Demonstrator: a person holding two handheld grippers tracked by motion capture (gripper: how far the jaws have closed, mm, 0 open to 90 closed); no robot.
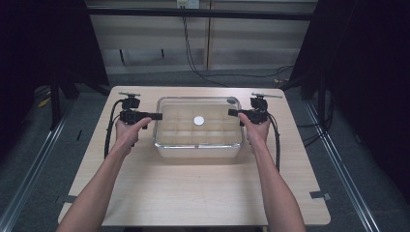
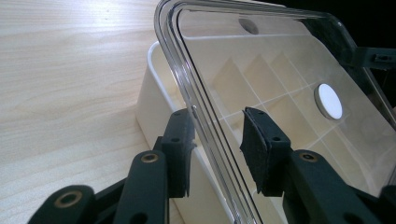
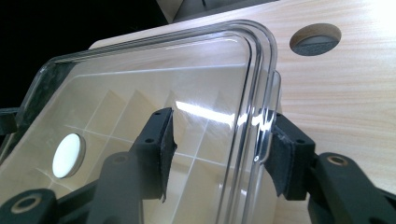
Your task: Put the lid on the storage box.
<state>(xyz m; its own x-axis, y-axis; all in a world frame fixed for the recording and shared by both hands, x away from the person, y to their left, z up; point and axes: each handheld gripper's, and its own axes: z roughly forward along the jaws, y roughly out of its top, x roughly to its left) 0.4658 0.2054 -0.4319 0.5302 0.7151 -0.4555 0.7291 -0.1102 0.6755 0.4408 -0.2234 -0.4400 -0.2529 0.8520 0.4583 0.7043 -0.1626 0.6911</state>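
A clear plastic lid (image 1: pixel 198 108) with a white round disc (image 1: pixel 198 120) lies over a cream box (image 1: pixel 198 147) divided into several compartments, at the middle of the table. My left gripper (image 1: pixel 157 116) reaches in from the left, and its jaws straddle the lid's left rim. In the left gripper view the lid (image 2: pixel 280 60) passes between the jaws of the left gripper (image 2: pixel 217 140); one pad lies against the rim and the other stands off. My right gripper (image 1: pixel 233 112) straddles the right rim. In the right gripper view the lid (image 3: pixel 140 70) sits between the widely spread jaws of the right gripper (image 3: pixel 219 140).
The wooden table (image 1: pixel 193 193) has bare room in front of the box and at both sides. A round cable hole (image 3: pixel 315 39) sits in the tabletop just beyond the lid's far right corner. Cables trail from both grippers.
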